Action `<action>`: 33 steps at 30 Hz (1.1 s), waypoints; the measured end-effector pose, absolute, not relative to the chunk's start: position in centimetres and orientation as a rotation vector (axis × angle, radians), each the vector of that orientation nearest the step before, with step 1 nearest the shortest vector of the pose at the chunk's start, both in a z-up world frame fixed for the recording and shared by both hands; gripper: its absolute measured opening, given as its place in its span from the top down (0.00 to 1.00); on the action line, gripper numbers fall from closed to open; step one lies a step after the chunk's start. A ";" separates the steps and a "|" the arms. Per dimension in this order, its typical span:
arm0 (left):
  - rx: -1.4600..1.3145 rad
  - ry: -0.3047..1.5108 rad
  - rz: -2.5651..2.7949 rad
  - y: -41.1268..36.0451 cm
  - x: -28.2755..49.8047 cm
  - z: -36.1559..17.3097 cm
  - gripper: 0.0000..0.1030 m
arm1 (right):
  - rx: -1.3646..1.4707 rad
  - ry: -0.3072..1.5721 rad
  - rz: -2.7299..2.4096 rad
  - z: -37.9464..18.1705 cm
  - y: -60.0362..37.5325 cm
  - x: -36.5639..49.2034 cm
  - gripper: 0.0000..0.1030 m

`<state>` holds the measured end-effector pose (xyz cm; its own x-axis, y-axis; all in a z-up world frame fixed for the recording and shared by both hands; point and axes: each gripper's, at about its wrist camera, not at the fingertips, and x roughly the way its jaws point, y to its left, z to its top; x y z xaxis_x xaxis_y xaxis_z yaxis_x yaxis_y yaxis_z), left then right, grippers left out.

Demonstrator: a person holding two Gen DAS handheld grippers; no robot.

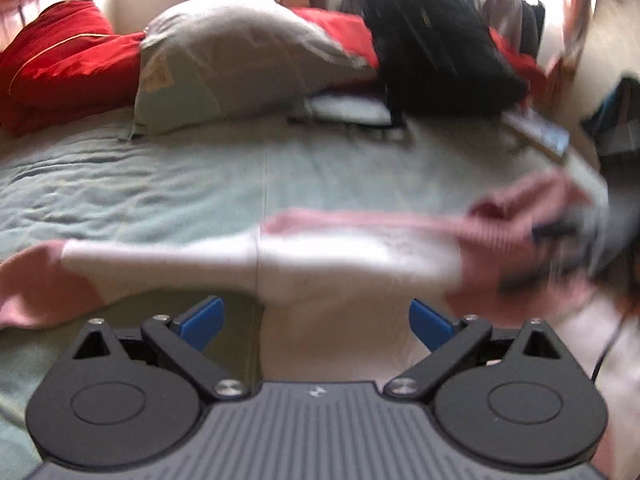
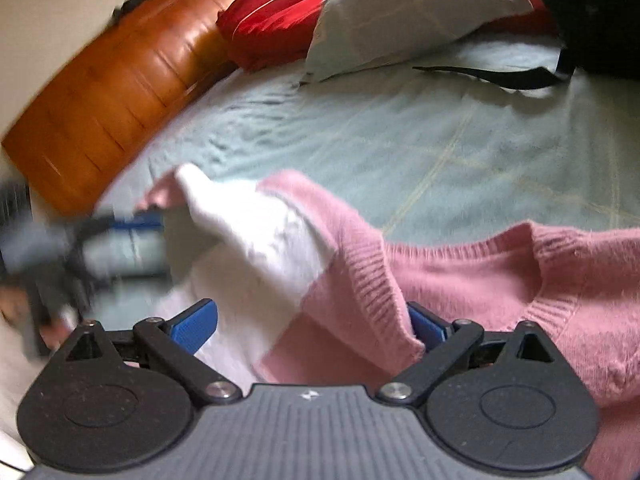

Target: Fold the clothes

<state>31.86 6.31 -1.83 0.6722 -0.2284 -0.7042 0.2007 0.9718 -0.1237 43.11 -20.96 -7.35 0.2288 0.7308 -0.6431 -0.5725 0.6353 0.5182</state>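
Pink-and-white knit sweater (image 2: 460, 280) lies on the pale green bedsheet (image 2: 400, 128), near edge of bed, partly rumpled; not a finished fold as it lies.

L gripper (image 1: 316, 320): blue pads wide apart, nothing between them. It hovers over the white panel of the sweater, w/ the sleeve (image 1: 160, 264) stretched across in front.

R gripper (image 2: 312, 326): pads apart too. A ribbed pink edge drapes against the inner face of your right-hand pad, but no clamp on it that I can see. Judgement: cloth rests there, not held.

Why so: both tools low and pointed at the garment's near edge, likely to take or release a hem/sleeve; the frames don't settle which.

View diffs:
- L wrist view shows the R gripper far right, heavily motion-blurred; the grey pillow (image 1: 240, 56), red cushion (image 1: 60, 56) and black backpack (image 1: 436, 40) sit behind.
- R wrist view shows the ribbed neckline (image 2: 556, 304), the wooden bed frame (image 2: 120, 92), and the L gripper blurred at left by a lifted white flap. Neckline not visible from L.
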 end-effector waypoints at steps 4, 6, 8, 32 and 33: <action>-0.141 0.765 -0.354 5.1 35.9 -1.8 0.04 | 0.124 0.948 0.900 -7.7 -20.4 41.0 0.00; -0.186 0.758 -0.414 4.0 38.0 -2.1 0.04 | 0.092 0.925 0.897 -7.9 -20.1 39.9 0.00; -0.204 0.805 -0.434 3.2 39.7 -3.6 0.04 | 0.104 0.915 0.892 -7.7 -20.6 39.6 0.00; -0.111 0.811 -0.341 9.0 33.8 -4.6 0.05 | 0.568 1.104 0.925 -10.0 -15.9 51.5 0.00; -0.107 0.807 -0.316 9.8 33.4 -4.1 0.05 | 0.568 1.126 0.925 -10.5 -15.2 51.6 0.00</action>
<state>33.40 9.84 -4.09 0.6481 -0.3175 -0.6922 0.2368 0.9479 -0.2131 51.63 -15.16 -10.45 0.1379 0.8513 -0.5061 -0.3318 0.5212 0.7863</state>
